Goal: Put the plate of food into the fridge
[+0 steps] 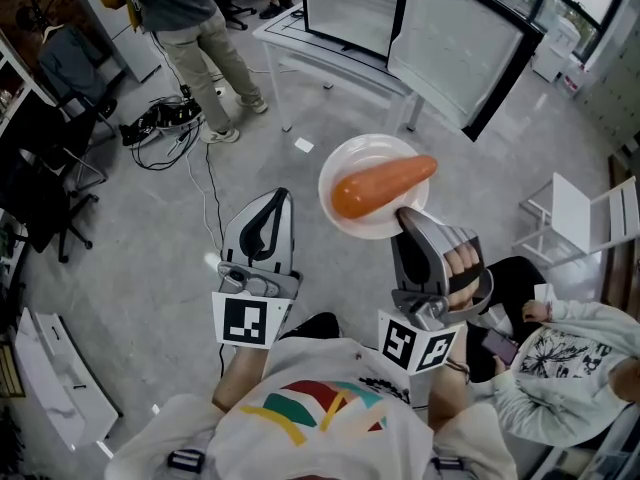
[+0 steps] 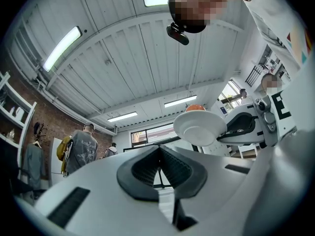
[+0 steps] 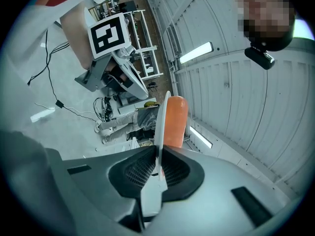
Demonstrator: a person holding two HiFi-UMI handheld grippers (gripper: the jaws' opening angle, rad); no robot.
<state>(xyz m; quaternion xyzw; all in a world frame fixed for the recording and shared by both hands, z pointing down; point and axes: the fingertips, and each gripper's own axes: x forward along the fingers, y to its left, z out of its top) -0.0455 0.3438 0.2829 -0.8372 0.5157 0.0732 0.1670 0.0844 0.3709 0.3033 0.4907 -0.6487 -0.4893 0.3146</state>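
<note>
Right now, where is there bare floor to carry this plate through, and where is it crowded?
Bare floor: between the cables and the table, and between that table and the folding chair. Crowded: a seated person lower right, an office chair left, a standing person by the cables.

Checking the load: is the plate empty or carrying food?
Carrying food: an orange carrot-like piece lies on the white plate, gripped at its rim by the right tool.

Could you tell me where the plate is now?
Right of centre in the head view, the plate is gripped at its rim by the right tool.
</note>
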